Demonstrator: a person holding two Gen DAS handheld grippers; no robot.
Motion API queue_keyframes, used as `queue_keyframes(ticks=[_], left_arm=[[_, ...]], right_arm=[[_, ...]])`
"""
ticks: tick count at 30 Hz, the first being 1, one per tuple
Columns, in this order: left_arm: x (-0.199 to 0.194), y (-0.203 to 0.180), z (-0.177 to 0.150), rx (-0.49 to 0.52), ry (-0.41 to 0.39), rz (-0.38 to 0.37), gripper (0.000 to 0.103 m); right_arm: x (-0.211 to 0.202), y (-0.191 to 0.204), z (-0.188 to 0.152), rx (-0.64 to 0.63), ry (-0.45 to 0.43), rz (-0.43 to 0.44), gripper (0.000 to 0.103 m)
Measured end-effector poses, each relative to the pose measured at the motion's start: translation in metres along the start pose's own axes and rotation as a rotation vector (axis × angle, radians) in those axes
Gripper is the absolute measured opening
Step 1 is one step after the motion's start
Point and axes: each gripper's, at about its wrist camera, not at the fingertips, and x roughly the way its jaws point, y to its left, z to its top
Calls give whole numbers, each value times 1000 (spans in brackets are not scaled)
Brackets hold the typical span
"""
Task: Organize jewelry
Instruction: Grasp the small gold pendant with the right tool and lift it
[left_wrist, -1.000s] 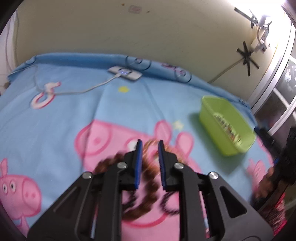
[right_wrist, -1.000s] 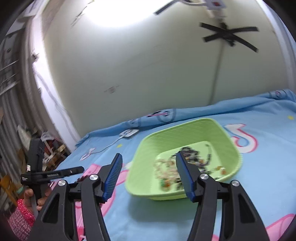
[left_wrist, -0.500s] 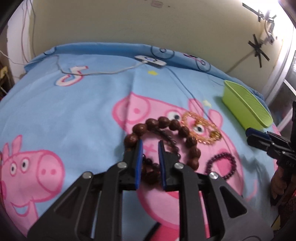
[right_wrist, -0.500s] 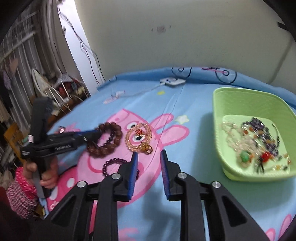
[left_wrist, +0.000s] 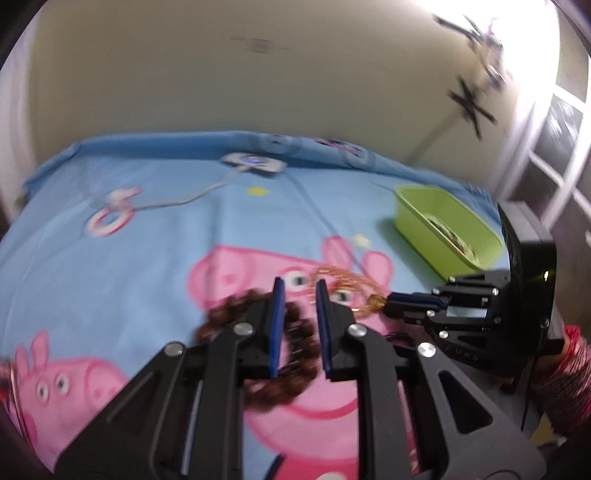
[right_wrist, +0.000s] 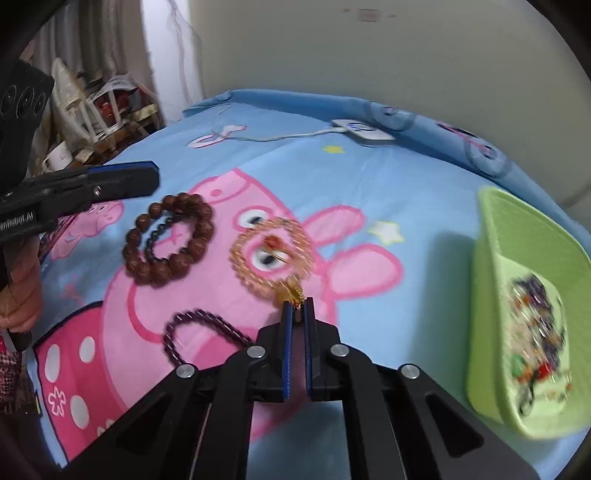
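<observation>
Several bracelets lie on the pig-print sheet. My right gripper (right_wrist: 297, 306) is shut on the gold charm of the amber bead bracelet (right_wrist: 245, 277), which still rests flat on the sheet. In the left wrist view, the right gripper (left_wrist: 391, 308) has its tips at that charm. A large brown bead bracelet (right_wrist: 201, 214) ringing a thin dark one (right_wrist: 155, 236) lies to the left. My left gripper (right_wrist: 147, 177) hovers above it, not touching. The left gripper (left_wrist: 299, 284) is open by a narrow gap and holds nothing. A purple bracelet (right_wrist: 207, 317) lies near the right fingers.
A green basket (right_wrist: 491, 258) with several jewelry pieces (right_wrist: 535, 325) stands at the right of the bed. A white charger and cable (right_wrist: 362, 131) lie near the far edge by the wall. Clutter (right_wrist: 92, 110) stands off the bed's left side.
My right gripper swung from over the green basket to the bracelets, came down and shut at the amber bracelet's charm. The left gripper drifted slightly above the brown bracelet, its gap unchanged.
</observation>
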Motion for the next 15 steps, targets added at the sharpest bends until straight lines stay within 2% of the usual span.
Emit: queue_keyframes(ticks=[3,7,11,15], left_arm=[[22,-17,4,68,38,-10,16],[55,-31,4,133,107,8,16],[69,-32,4,151,138,31,16],[77,-35,3,160,154,34,16]], right_arm=[[-16,-23,-15,131,-29,13,0],[-26,-49,-29,285,-65,109,0],[-24,-56,-30,328,-63,151,0],[-24,-55,-30,332,-66,158,0]])
